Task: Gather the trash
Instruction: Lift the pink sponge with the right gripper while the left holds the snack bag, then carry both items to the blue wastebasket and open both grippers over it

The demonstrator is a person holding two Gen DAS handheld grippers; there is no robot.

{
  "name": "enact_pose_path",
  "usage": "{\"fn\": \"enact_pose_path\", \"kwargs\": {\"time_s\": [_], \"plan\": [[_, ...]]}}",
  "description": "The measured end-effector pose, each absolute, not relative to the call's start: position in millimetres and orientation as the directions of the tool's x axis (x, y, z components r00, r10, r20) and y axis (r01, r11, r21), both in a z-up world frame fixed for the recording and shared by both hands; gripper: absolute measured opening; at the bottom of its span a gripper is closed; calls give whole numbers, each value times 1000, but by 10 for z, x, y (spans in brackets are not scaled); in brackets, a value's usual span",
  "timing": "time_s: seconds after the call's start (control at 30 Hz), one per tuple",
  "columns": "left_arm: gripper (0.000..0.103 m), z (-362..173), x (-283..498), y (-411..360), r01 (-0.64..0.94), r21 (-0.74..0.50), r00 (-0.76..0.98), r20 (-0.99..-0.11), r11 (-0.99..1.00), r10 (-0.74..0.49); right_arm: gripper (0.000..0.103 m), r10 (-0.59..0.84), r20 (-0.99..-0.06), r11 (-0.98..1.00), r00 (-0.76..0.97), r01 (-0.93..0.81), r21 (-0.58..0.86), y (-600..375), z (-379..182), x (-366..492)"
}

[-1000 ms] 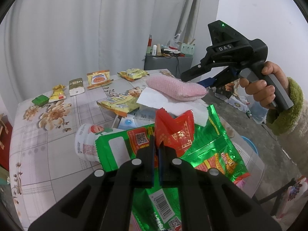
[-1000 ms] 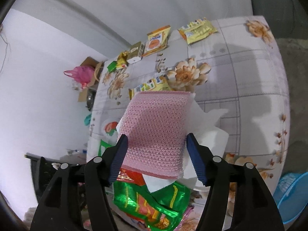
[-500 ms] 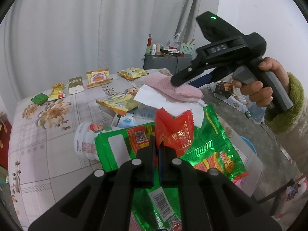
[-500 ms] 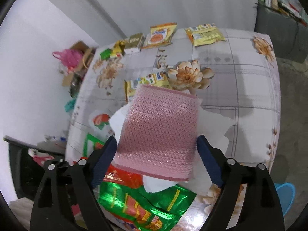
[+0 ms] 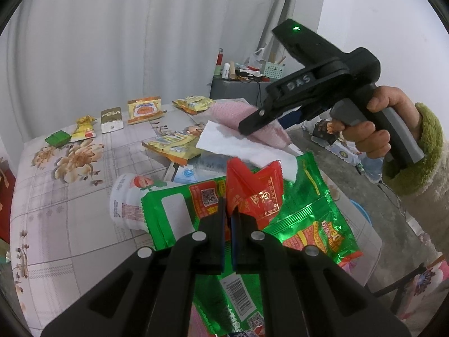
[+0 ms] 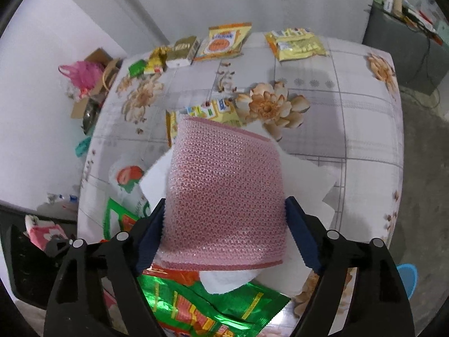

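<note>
My left gripper [image 5: 229, 219] is shut on a red wrapper [image 5: 254, 186], held above a green foil snack bag [image 5: 297, 216] and a white strawberry cup [image 5: 126, 196] on the flowered table [image 5: 70, 224]. My right gripper [image 6: 224, 224] holds a pink mesh sponge [image 6: 224, 193] between its blue pads, over a white tissue [image 6: 306, 179]. The sponge [image 5: 224, 112] and tissue [image 5: 238, 146] also show in the left wrist view, with the right gripper's body above them. The green bag [image 6: 196, 306] lies under the right gripper.
Several wrappers lie along the table's far edge: a yellow packet [image 6: 294, 45], an orange packet [image 6: 224, 40], a gold box [image 6: 181, 49], a green packet [image 6: 136, 67]. A yellow wrapper [image 5: 174, 146] lies mid-table. A blue basket [image 6: 407, 280] stands on the floor right.
My right gripper with the pink sponge has lifted and moved a little farther over the table. My left gripper stays shut on the red wrapper, barely moved.
</note>
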State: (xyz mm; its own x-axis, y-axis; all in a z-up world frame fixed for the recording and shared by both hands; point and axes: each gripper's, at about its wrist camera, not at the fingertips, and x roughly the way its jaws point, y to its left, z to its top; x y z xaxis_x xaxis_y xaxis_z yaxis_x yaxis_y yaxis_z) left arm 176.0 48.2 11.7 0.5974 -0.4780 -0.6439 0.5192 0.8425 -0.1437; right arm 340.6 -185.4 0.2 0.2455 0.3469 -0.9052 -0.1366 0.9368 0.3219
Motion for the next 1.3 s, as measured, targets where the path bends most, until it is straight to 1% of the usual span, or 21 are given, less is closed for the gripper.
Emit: {"fn": "enact_pose_path", "kwargs": {"time_s": [0.03, 0.13, 0.3, 0.4, 0.57, 0.77, 0.97, 1.07, 1.3], "plan": [[2, 123, 1755, 487, 518, -144, 599, -643, 843, -478, 76, 389, -884, 919, 260, -170, 355, -1894, 38, 3396], [2, 140, 1749, 509, 515, -144, 604, -638, 845, -477, 76, 465, -832, 885, 304, -139, 444, -2085, 182, 3356], [2, 214, 1709, 526, 514, -147, 613, -626, 845, -482, 76, 593, -713, 793, 373, -114, 599, -2438, 413, 3186], [2, 300, 1668, 524, 519, -141, 624, -612, 843, -486, 76, 625, -664, 758, 410, -113, 643, -2579, 507, 3024], [2, 487, 1557, 484, 534, -121, 643, -584, 837, -495, 76, 632, -616, 733, 471, -103, 673, -2770, 595, 2625], [2, 682, 1393, 306, 578, -106, 638, -560, 809, -529, 76, 581, -570, 729, 581, -59, 682, -3083, 622, 1953], [2, 791, 1250, -65, 657, -111, 583, -552, 745, -596, 76, 472, -546, 710, 693, 69, 701, -3513, 411, 1163], [2, 809, 1199, -344, 701, -100, 545, -564, 706, -621, 76, 427, -525, 669, 736, 134, 731, -3752, 241, 784], [2, 807, 1039, -1230, 801, -70, 428, -627, 594, -651, 76, 295, -481, 581, 826, 245, 776, -4289, -28, 17]]}}
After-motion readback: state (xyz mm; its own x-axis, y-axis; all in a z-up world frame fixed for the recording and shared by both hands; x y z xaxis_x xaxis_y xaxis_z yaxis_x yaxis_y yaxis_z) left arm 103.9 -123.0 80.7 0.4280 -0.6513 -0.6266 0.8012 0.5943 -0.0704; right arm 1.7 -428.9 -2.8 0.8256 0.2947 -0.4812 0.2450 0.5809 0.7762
